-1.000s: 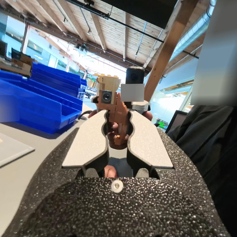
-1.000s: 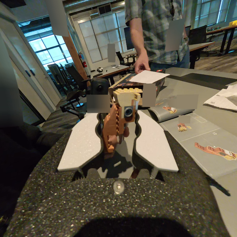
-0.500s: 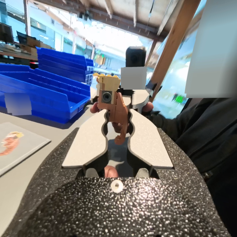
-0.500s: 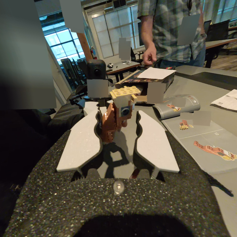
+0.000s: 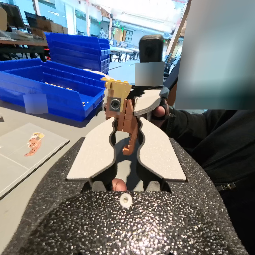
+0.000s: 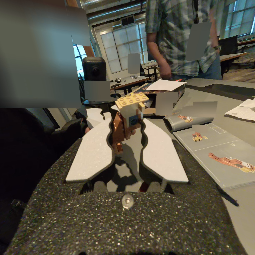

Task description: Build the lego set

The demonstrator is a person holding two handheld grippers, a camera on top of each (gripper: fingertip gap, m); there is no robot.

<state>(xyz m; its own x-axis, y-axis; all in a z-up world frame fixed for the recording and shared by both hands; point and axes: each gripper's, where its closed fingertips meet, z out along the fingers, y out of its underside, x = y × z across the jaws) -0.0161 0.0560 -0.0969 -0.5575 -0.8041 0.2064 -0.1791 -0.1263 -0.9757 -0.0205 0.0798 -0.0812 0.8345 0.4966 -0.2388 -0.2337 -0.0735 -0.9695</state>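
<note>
As the model (image 5: 121, 113) comes lower toward the table (image 5: 16, 200), both grippers, left (image 5: 126, 124) and right (image 6: 124, 125), stay clamped on it; building probably continues.

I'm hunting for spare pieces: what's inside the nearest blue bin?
A few small yellow-tan pieces lie along the floor of the blue bin. Its front wall hides the near part of the floor, so more may lie there unseen.

Grey desk (image 6: 220, 99) with a blue bin (image 5: 66, 88) sitting on it, more blue bins (image 5: 77, 51) stacked behind that one. Across the desk, someone in a plaid shirt (image 6: 179, 34) is standing.
</note>
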